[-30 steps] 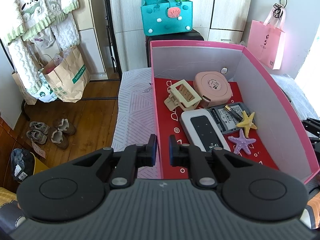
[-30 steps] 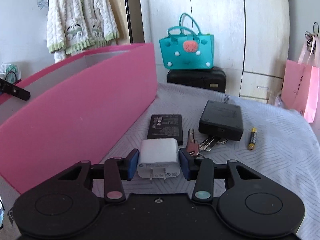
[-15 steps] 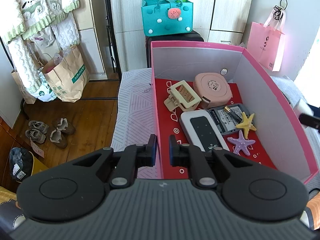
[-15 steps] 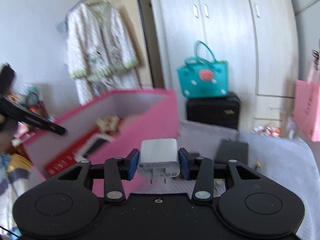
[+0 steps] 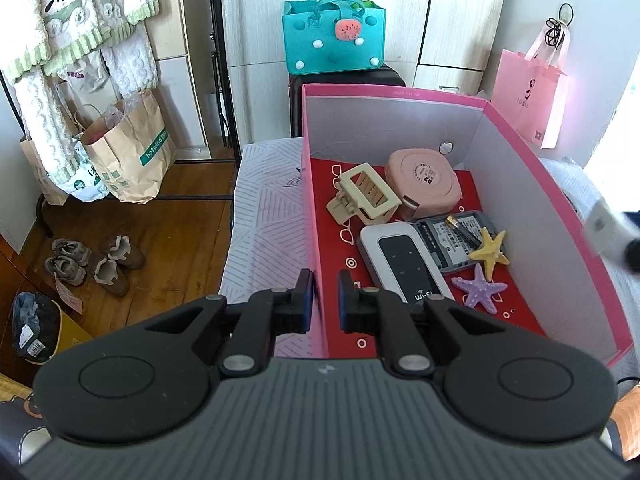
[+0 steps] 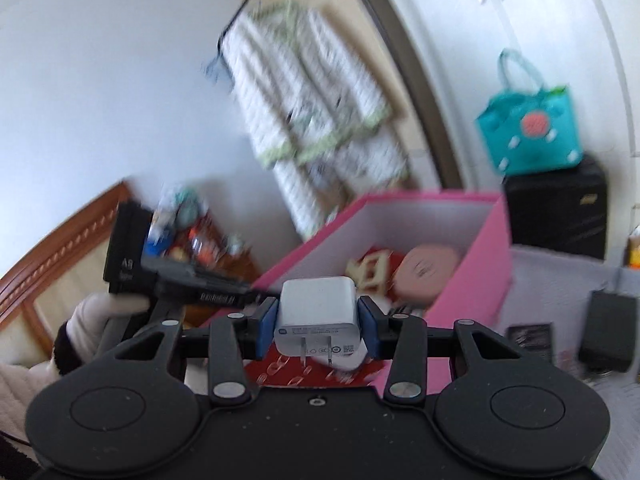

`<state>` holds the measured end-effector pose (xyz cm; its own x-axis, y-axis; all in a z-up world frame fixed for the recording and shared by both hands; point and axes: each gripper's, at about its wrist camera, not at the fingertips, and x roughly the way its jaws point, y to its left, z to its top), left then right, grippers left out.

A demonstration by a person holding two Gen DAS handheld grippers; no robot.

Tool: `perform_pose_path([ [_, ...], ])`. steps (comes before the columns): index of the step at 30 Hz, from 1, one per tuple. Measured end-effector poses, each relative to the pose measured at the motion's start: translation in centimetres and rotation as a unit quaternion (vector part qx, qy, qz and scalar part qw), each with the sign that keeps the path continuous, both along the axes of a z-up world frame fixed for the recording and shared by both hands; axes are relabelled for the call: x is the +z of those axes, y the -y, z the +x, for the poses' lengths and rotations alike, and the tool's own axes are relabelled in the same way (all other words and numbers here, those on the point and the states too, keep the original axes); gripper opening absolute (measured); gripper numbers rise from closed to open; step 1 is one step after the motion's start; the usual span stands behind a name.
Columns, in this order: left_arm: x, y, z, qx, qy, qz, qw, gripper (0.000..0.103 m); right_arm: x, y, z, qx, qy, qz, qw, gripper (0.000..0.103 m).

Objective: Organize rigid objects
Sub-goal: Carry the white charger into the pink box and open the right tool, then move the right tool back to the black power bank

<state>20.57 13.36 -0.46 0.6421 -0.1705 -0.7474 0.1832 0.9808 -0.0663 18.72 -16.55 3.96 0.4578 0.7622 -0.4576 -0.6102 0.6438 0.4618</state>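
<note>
My right gripper (image 6: 318, 322) is shut on a white wall charger (image 6: 318, 314), held in the air above the near edge of the pink box (image 6: 490, 264). The charger also shows blurred at the right edge of the left wrist view (image 5: 604, 224). My left gripper (image 5: 320, 300) is shut on the pink box's left wall (image 5: 314, 216). Inside the box lie a cream hair clip (image 5: 362, 192), a pink round case (image 5: 424, 180), a white Wi-Fi device (image 5: 404, 264), a grey battery pack (image 5: 452, 240), a yellow starfish (image 5: 490, 248) and a purple starfish (image 5: 480, 288).
On the white bedspread (image 6: 560, 280) right of the box lie a black power bank (image 6: 608, 324) and a flat black battery (image 6: 530, 336). A teal bag (image 5: 334, 40) sits on a black case behind the box. A pink paper bag (image 5: 532, 96) hangs at the right. The wooden floor (image 5: 160, 240) lies left.
My right gripper has lifted the charger off the bedspread and swung it left, up over the pink box. The left gripper has stayed on the box wall.
</note>
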Motion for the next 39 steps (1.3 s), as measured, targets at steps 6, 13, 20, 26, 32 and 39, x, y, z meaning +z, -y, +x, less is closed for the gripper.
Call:
perform_pose_path([
  [6,-0.1,0.1,0.0,-0.006,-0.002,0.003,1.0,0.01,-1.0,-4.0,1.7,0.043,-0.034,-0.081,0.995,0.048],
  [13,-0.1,-0.1,0.2,-0.011,-0.005,-0.002,0.9999,0.011,-1.1,-6.8,1.9,0.072,-0.035,-0.181,0.98,0.048],
  [20,-0.1,-0.1,0.1,-0.014,-0.005,-0.001,0.9999,0.011,-0.7,-8.0,1.4,0.108,-0.034,-0.252,0.961,0.048],
  [26,0.1,-0.1,0.0,-0.012,-0.007,-0.004,0.9999,0.011,0.1,-7.1,0.5,0.084,-0.029,-0.253,0.963,0.049],
  [32,0.1,-0.2,0.1,-0.011,-0.009,-0.005,0.9999,0.011,2.9,-2.4,-0.2,0.012,-0.011,-0.193,0.981,0.051],
  [39,0.2,-0.2,0.2,-0.006,-0.011,-0.003,0.9999,0.011,3.1,4.8,-0.2,-0.094,-0.03,-0.167,0.981,0.055],
])
